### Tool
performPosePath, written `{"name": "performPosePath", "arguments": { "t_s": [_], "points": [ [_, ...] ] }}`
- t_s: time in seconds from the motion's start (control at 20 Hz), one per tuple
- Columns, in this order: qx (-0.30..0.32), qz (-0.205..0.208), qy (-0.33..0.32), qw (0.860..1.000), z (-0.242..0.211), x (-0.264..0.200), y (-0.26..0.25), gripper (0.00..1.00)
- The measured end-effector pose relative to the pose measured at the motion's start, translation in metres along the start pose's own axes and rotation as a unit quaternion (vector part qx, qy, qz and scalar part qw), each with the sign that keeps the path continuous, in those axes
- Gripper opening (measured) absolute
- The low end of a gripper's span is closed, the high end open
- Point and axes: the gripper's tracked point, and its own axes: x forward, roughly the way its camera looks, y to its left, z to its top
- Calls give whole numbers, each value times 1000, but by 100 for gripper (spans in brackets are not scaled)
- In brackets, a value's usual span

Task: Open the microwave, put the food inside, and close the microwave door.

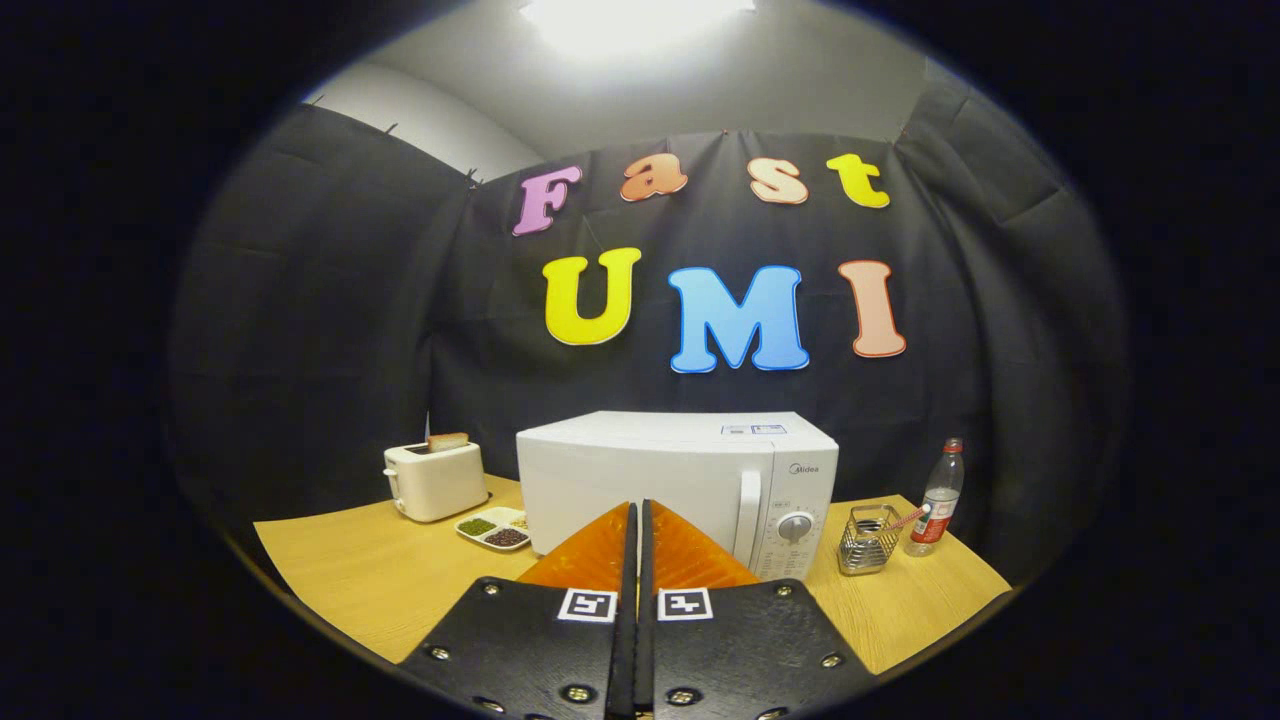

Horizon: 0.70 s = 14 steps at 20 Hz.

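White microwave (680, 480) upright on wooden table (380, 570), door shut, vertical handle and round dial on right side of front. Stands just beyond gripper (636, 525), whose fingers are pressed together, holding nothing, pointing at door.

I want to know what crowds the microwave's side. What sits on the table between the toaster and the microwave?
In the gripper view, a divided dish holding small portions lies between the toaster and the microwave, beyond the shut gripper.
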Motion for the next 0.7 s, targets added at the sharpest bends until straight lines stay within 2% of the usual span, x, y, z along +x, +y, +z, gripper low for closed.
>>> {"name": "performPosePath", "arguments": {
  "t_s": [0.25,0.45,0.7],
  "points": [
    [13,31,-1,999,17,-60,13,1],
    [-4,18,-26,1000,36,-95,-1,1],
    [12,-4,-44,999,50,-119,-25,1]
  ]
}}
